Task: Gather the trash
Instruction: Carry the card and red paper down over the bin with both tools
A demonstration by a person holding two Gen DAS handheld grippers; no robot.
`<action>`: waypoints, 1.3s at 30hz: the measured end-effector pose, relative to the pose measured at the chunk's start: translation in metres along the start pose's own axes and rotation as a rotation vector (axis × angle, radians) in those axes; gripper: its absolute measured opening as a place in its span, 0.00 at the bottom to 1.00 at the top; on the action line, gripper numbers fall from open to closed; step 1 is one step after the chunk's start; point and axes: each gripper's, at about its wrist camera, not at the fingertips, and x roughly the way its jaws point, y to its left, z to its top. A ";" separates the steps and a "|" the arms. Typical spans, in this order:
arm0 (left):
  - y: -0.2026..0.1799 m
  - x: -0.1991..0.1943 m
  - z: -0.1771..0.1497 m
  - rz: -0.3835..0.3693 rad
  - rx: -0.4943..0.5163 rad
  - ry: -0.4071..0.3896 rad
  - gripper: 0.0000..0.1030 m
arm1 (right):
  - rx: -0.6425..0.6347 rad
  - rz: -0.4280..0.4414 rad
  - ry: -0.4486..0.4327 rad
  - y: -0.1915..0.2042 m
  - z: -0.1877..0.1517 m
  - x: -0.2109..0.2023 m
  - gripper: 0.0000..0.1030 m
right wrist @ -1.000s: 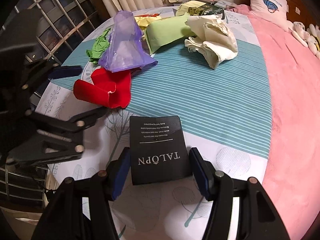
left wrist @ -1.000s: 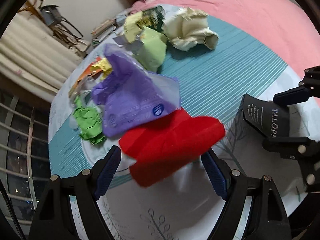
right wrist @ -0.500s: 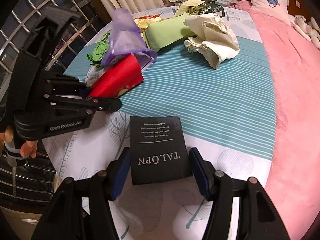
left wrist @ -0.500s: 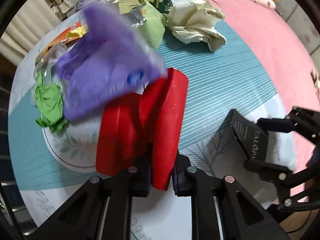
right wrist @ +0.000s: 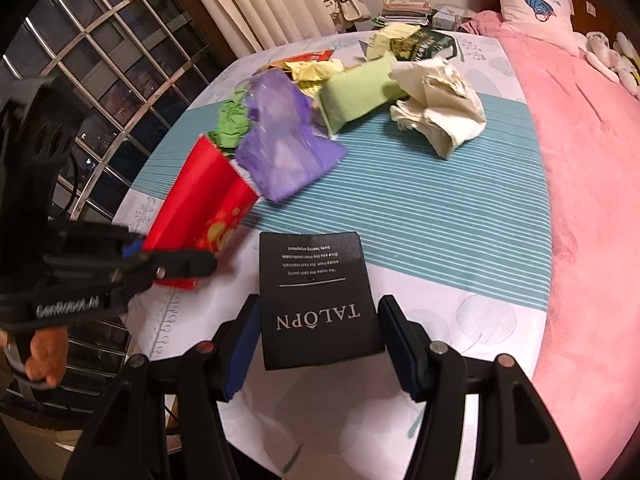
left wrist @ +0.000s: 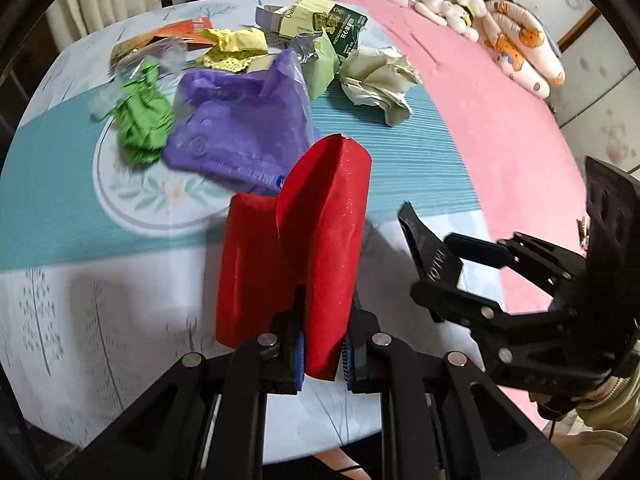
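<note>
My left gripper [left wrist: 322,356] is shut on a folded red paper [left wrist: 320,240], pinched at its lower edge and held off the round table [left wrist: 100,280]. In the right wrist view the red paper [right wrist: 200,200] hangs at the left in the left gripper [right wrist: 168,258]. My right gripper [right wrist: 318,340] is shut on a black "TALOPN" card sleeve [right wrist: 316,292], its pads against both sides. The left wrist view shows that sleeve [left wrist: 428,248] raised above the table in the right gripper [left wrist: 452,276]. A purple plastic bag [left wrist: 240,132] lies just beyond the red paper.
More litter lies at the table's far side: crumpled green paper [left wrist: 142,120], crumpled cream paper [right wrist: 440,104], a light green packet [right wrist: 356,92], yellow wrappers [left wrist: 236,46] and a dark green box [left wrist: 344,28]. A pink bed [right wrist: 580,160] borders the right; a window grille [right wrist: 100,60] stands left.
The left jaws closed on the red paper, then rolled and lifted it clear of the purple bag. The right gripper rose a little with the black sleeve.
</note>
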 end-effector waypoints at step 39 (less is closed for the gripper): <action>0.086 -0.039 -0.293 -0.026 -0.036 0.128 0.11 | 0.287 -0.044 0.096 0.186 -0.228 0.053 0.57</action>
